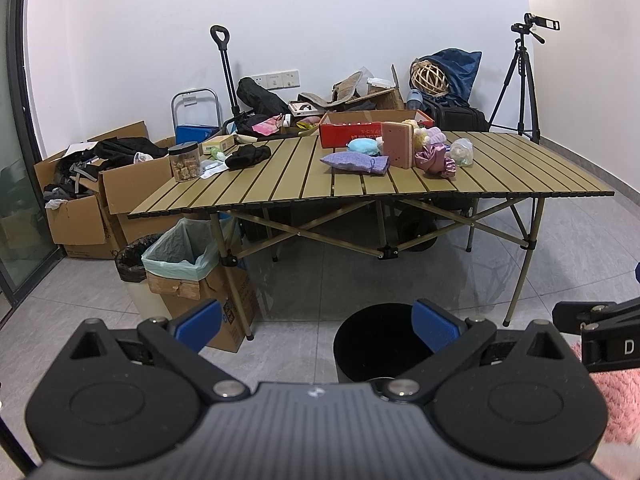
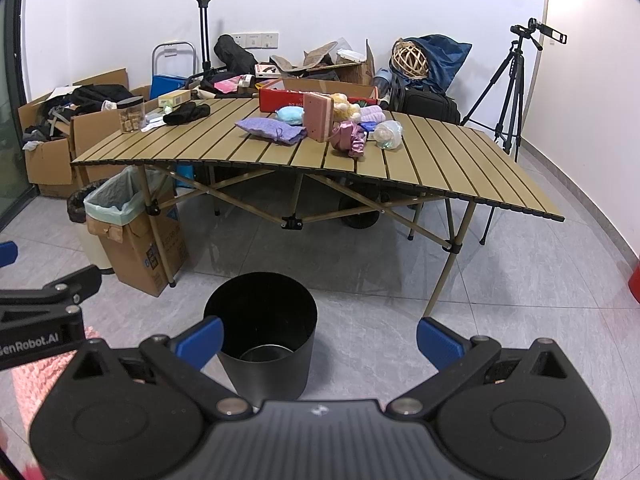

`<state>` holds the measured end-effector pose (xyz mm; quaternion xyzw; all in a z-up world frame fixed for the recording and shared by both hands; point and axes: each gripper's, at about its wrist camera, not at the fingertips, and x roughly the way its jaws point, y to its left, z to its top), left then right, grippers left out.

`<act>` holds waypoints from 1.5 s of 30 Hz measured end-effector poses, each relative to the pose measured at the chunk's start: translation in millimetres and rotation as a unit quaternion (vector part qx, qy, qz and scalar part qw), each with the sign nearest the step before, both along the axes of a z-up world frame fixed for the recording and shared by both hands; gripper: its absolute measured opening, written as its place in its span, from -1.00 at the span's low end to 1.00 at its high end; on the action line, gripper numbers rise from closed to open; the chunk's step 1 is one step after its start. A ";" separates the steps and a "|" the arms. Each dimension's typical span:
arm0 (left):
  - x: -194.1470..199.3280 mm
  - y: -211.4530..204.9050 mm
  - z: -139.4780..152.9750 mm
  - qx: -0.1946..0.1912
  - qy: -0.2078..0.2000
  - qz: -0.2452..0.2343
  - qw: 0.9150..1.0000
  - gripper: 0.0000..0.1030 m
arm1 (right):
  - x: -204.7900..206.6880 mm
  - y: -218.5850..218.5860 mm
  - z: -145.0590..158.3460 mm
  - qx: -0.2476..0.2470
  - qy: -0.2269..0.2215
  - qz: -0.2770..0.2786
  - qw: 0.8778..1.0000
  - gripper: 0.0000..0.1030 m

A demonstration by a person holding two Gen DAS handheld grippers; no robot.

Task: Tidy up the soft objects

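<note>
While slatted table point(image 2: 440, 160): fluffy soft objects point(image 2: 344, 120), cylindrical black bin point(image 2: 264, 344).

"GenRobot.AI" on the left gripper point(image 2: 40, 316) body, "D" on the right gripper point(image 1: 592, 320) body

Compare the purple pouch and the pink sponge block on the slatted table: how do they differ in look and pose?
The purple pouch lies flat and limp; the pink sponge block stands upright on edge. The pouch is lilac fabric; the block is dusty pink with small holes and a cream layer. Both rest on the table, untouched by either tool.
</note>
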<state>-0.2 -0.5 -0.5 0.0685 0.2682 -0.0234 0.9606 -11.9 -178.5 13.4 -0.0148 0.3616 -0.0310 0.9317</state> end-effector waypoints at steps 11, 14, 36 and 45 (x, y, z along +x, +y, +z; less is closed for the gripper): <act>-0.4 0.0 0.6 0.001 -0.006 0.000 1.000 1.00 | 1.7 1.3 6.1 -0.002 -0.010 0.001 1.000 1.00; -0.4 2.6 6.4 0.000 -0.012 0.000 1.000 1.00 | 3.9 3.0 11.6 -0.010 -0.027 0.000 1.000 1.00; 180.6 -30.9 8.8 -0.024 -0.066 0.011 0.997 1.00 | 171.5 -42.6 -11.3 0.042 -0.159 -0.013 0.986 1.00; 269.8 -43.3 1.8 -0.034 -0.061 0.023 0.997 1.00 | 260.3 -63.4 -34.1 0.051 -0.164 -0.016 0.985 1.00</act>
